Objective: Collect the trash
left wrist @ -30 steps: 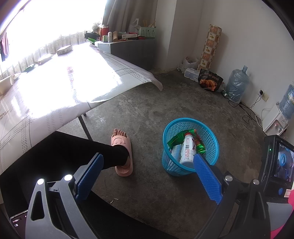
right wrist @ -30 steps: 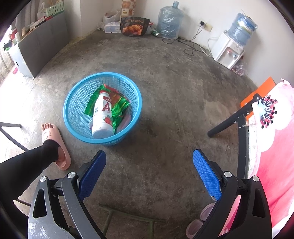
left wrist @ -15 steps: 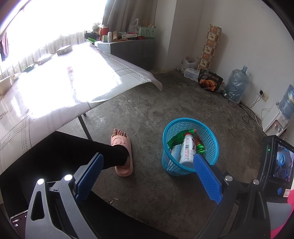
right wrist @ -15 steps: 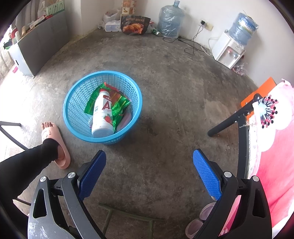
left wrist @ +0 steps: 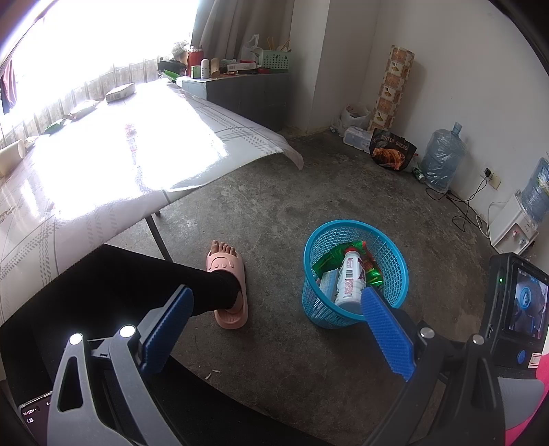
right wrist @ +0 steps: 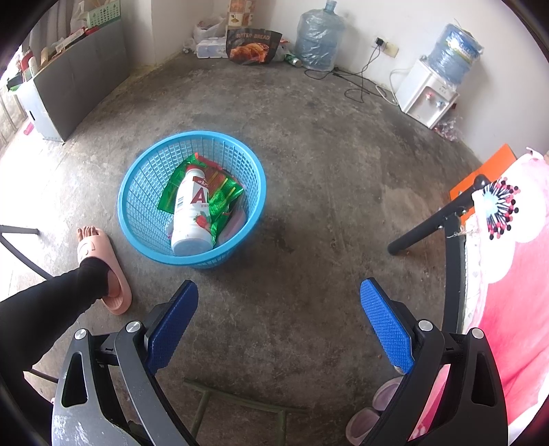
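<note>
Round blue mesh basket point(right wrist: 144, 185) of wrappers

I see a bare grey concrete floor point(right wrist: 326, 164), stained and scuffed. White plastered walls point(left wrist: 463, 68) meet at a corner. Strong daylight enters through a wide window point(left wrist: 85, 41) with a beige curtain point(left wrist: 240, 24) beside it, overexposing the glossy patterned cloth on the desk point(left wrist: 103, 164). A low grey cabinet point(left wrist: 247, 96) stands against the wall, its top cluttered. I note a tall patterned roll point(left wrist: 391, 89) upright in the corner, a water jug point(right wrist: 319, 34) on the floor near it, and a white water dispenser point(right wrist: 429, 92) just beside a wall socket point(right wrist: 386, 46) with trailing black cables.
</note>
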